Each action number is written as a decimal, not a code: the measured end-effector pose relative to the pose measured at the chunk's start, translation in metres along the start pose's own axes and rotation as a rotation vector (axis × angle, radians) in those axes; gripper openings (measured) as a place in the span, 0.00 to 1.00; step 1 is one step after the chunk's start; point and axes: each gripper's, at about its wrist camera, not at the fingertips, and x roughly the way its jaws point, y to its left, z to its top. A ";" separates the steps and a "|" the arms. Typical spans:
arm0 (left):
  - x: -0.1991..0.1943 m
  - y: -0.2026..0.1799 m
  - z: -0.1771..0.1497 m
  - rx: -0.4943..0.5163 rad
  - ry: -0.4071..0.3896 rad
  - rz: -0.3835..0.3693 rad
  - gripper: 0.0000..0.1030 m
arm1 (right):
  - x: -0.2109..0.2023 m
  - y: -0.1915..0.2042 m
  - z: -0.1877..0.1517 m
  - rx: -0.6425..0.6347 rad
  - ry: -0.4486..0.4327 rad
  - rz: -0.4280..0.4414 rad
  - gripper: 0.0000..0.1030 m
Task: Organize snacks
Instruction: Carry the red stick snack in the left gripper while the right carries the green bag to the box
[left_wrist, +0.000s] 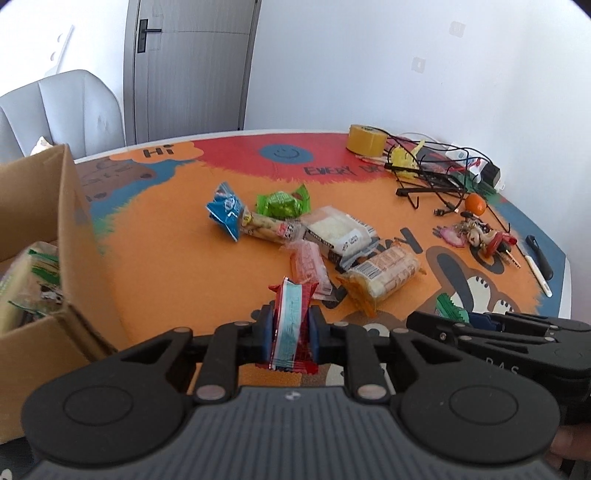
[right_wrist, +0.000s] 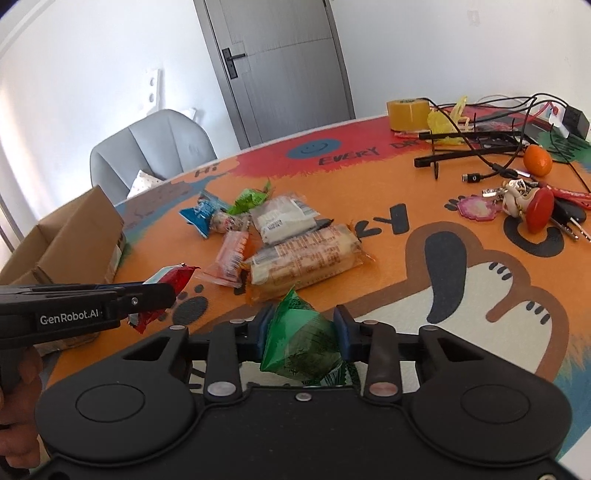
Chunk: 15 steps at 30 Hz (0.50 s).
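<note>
We find the cardboard box (left_wrist: 66, 236) at the table's (left_wrist: 166, 229) left edge, packets inside it. The loose snack pile (left_wrist: 317, 240) lies mid-table, right of the box. Behind and right sit the tape roll (left_wrist: 365, 140), cables (left_wrist: 436, 173) and keys (left_wrist: 480, 236).

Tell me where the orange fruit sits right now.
The orange fruit rests on the table's far right side in the right wrist view, beside the tangle of black cables and just behind the keychain bundle.
</note>
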 end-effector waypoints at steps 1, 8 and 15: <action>-0.003 0.001 0.000 -0.002 -0.004 -0.003 0.18 | -0.002 0.001 0.001 0.000 -0.006 0.002 0.34; -0.029 0.007 0.009 -0.017 -0.062 -0.007 0.18 | -0.015 0.014 0.013 -0.001 -0.046 0.029 0.34; -0.057 0.019 0.021 -0.024 -0.125 0.004 0.18 | -0.024 0.033 0.027 -0.022 -0.091 0.057 0.34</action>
